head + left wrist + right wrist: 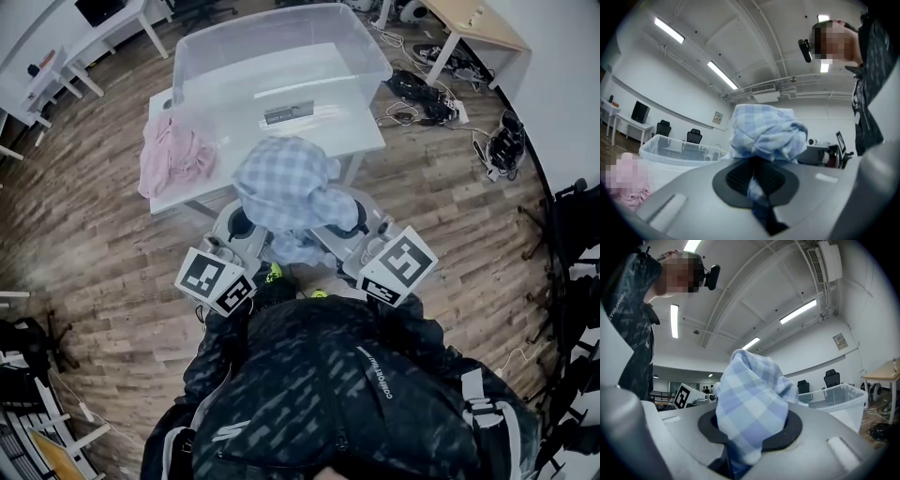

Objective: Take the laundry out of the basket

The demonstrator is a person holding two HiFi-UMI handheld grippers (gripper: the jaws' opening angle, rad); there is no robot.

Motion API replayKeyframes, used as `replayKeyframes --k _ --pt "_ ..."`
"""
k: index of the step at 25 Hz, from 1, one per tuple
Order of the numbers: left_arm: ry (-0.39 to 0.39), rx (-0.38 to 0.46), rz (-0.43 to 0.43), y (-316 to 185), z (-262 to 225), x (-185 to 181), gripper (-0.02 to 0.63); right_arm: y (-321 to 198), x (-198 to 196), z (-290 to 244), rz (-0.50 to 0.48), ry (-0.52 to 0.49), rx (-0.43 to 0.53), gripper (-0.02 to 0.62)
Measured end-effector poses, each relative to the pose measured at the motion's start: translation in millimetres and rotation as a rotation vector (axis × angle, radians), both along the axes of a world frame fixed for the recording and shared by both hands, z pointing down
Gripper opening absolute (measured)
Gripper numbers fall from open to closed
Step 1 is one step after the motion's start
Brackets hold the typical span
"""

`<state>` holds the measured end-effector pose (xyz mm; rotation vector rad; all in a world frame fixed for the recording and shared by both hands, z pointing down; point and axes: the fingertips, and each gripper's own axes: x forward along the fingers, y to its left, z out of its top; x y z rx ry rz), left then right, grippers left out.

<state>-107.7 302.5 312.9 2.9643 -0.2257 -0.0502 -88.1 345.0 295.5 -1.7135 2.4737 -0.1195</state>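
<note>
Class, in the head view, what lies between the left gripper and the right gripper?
A bunched blue checked cloth lies between the left gripper and the right gripper. The head view shows it, and both grippers are shut on it.

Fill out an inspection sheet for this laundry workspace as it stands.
Surface: white table, carrying the basket and one garment.
Job's things: clear basket on the table, looks empty; blue checked cloth held up in front of the table; pink garment at the table's left end in the head view.
Clutter: nothing seen on the table.
Grippers: left claw and right claw both shut on the blue checked cloth.
Cables: cable tangle on the floor right of the table.
Surroundings: wooden floor, desks, office chairs.
</note>
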Motion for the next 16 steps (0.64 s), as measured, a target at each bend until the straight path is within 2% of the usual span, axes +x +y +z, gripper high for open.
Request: replayKeyframes --k 16 --pt "-0.006 -0.001 0.019 8.8 -0.3 2.9 0.008 8.1 1.1 0.9 0.015 -0.002 -0.012 0.127"
